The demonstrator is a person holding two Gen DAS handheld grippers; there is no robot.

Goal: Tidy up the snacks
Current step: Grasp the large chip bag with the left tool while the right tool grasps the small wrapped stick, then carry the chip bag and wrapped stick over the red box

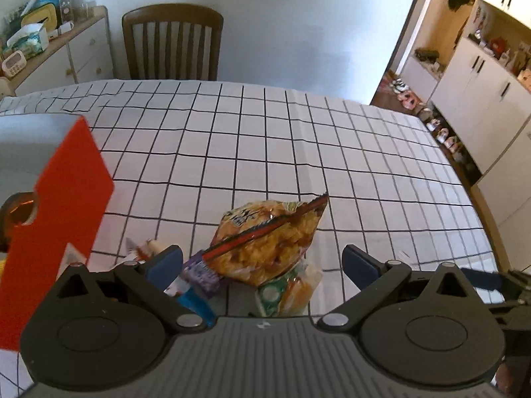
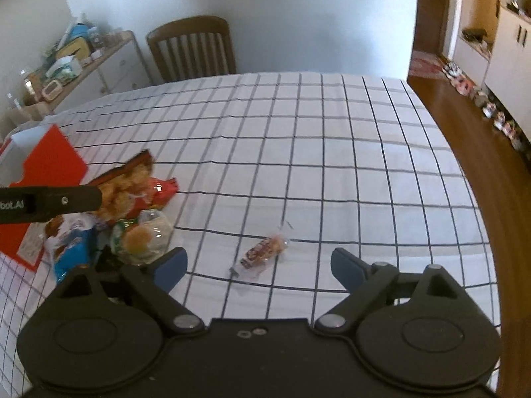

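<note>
A pile of snack packs lies on the checked tablecloth. In the left wrist view my open left gripper (image 1: 262,263) hovers over it: an orange chip bag (image 1: 268,235), a purple-and-blue pack (image 1: 199,272) and a clear bun pack with a green label (image 1: 285,292). A red box (image 1: 63,205) with a white inside stands at the left. In the right wrist view my right gripper (image 2: 259,265) is open and empty above a small wrapped snack (image 2: 264,252) lying alone. The pile (image 2: 132,212), the red box (image 2: 49,165) and the left gripper's finger (image 2: 49,202) are at its left.
A wooden chair (image 1: 172,43) stands at the table's far edge. A cluttered sideboard (image 1: 43,53) is at the back left. The table's right edge (image 2: 464,179) drops to a wooden floor, with white cabinets (image 1: 481,99) beyond.
</note>
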